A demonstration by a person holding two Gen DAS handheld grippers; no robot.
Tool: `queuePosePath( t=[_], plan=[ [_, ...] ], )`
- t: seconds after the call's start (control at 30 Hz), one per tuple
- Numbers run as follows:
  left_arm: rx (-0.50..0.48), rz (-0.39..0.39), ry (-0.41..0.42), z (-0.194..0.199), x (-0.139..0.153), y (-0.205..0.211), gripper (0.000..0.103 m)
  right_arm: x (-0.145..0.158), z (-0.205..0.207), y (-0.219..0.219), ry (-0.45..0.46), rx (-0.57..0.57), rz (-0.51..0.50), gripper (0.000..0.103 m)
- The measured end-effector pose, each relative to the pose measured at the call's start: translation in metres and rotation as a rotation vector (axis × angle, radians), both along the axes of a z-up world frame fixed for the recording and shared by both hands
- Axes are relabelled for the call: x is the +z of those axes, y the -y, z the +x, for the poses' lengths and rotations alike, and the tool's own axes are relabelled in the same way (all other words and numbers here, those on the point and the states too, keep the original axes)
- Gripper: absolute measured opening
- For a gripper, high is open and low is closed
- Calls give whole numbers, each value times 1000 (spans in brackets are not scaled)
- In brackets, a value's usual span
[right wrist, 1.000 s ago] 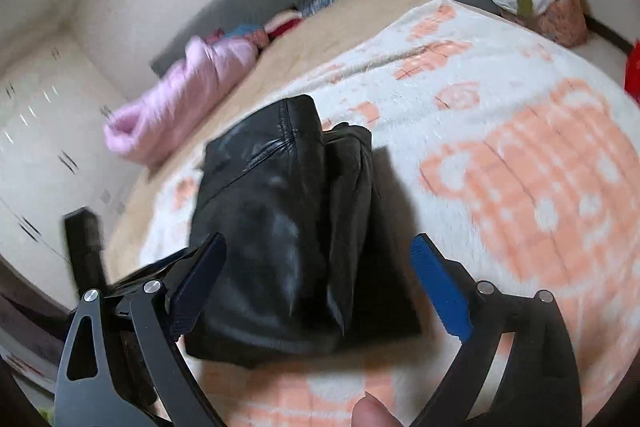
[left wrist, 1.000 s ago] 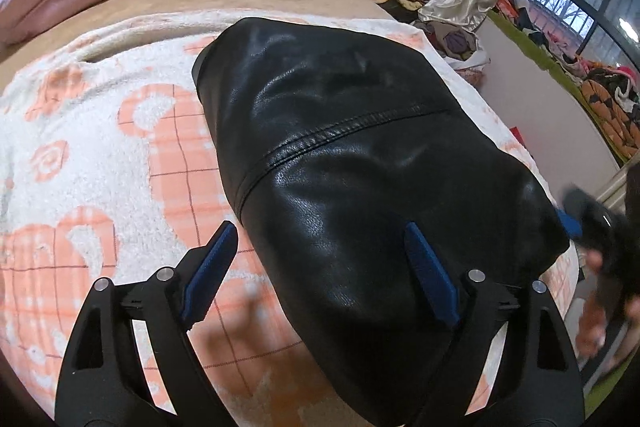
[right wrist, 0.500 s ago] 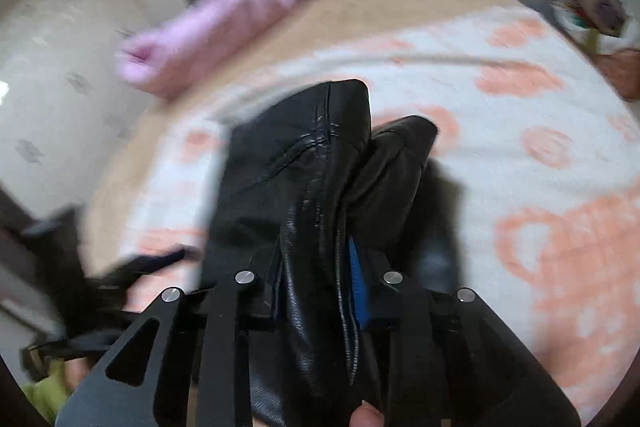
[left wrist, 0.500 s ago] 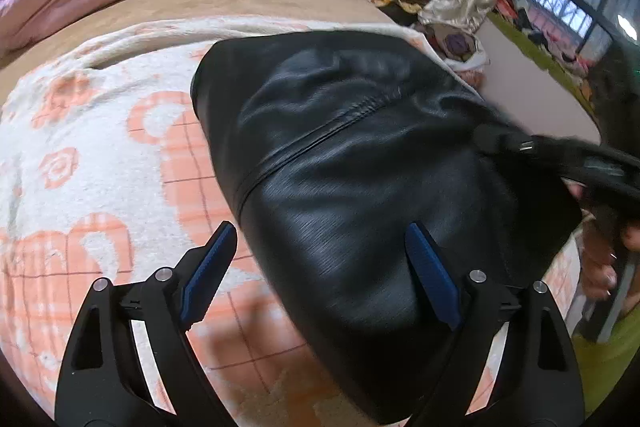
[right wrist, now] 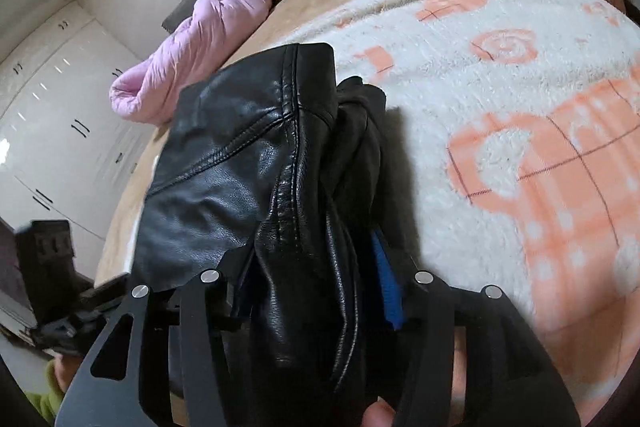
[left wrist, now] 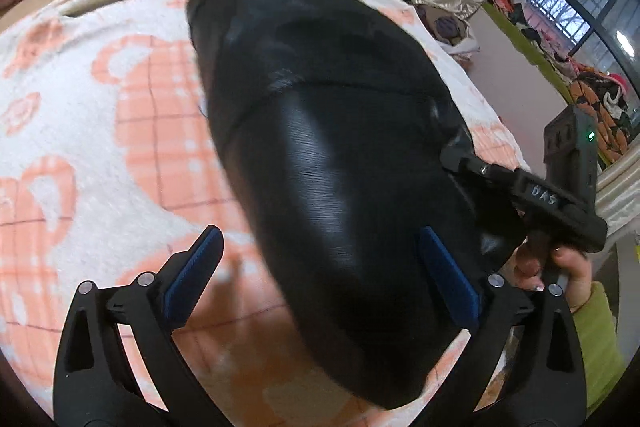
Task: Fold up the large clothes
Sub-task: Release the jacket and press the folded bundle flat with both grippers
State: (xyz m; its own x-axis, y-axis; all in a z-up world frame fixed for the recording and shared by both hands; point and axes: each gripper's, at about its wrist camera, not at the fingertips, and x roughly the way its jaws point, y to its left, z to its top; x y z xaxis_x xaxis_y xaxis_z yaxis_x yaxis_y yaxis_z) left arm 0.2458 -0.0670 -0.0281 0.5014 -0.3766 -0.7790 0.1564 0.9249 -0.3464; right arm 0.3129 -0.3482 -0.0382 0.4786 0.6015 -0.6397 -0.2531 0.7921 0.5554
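A folded black leather jacket [left wrist: 340, 163] lies on a white and peach blanket [left wrist: 100, 131] spread over a bed. Seen from the left wrist, the left gripper [left wrist: 320, 267] hangs over the jacket's near end with its blue-padded jaws spread wide; they have just been opening further, and nothing is pressed between them.

Seen from the right wrist, the right gripper [right wrist: 316, 267] has the jacket's bunched, layered edge between its jaws. A second ago those jaws stood wide and short of the jacket; they then closed hard on the leather and have just been opening again. They now sit half apart around the thick folds, and whether the pads actually press the leather cannot be told.

The jacket looks close to fully folded, with the right gripper probably letting go of a finished fold.
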Motion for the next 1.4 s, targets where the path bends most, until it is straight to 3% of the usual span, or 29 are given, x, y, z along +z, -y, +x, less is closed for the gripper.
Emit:
queuePosePath(
  t=[0.03, 0.07, 0.1, 0.2, 0.27, 0.4, 0.5, 0.67, 0.83, 1.03, 1.1, 1.4],
  plan=[
    [-8, 6, 3, 0, 0, 3, 92, 6, -4, 0, 8, 0, -7, 58],
    [-15, 11, 7, -1, 0, 5, 92, 13, -9, -1, 16, 2, -38, 74],
    [-19, 17, 10, -1, 1, 7, 92, 18, -14, 0, 28, 4, -67, 83],
    [-15, 11, 8, 0, 2, 5, 92, 21, -26, 7, 14, 41, -74, 86],
    [-12, 11, 9, -1, 1, 5, 92, 16, -33, 14, -33, 55, -56, 85],
    [-16, -6, 0, -3, -2, 1, 92, 1, -34, 23, -90, 56, 14, 61],
    [-22, 3, -3, -4, -3, 1, 92, -16, -33, 19, -136, 30, 76, 48],
    [-19, 19, 7, -5, 0, -5, 92, -4, -52, 8, -131, -23, 96, 42],
    [7, 23, 9, -9, -1, -18, 93, -7, -78, -4, -104, -56, 135, 43],
    [-6, 24, 11, -15, -3, -16, 93, -8, -84, -5, -50, -115, 60, 59],
    [-1, 14, 9, -14, -3, -17, 93, -4, -87, -7, -30, -127, 9, 72],
    [6, 2, 17, -21, -1, -22, 93, 2, -107, -7, 15, -164, -79, 82]
  ],
)
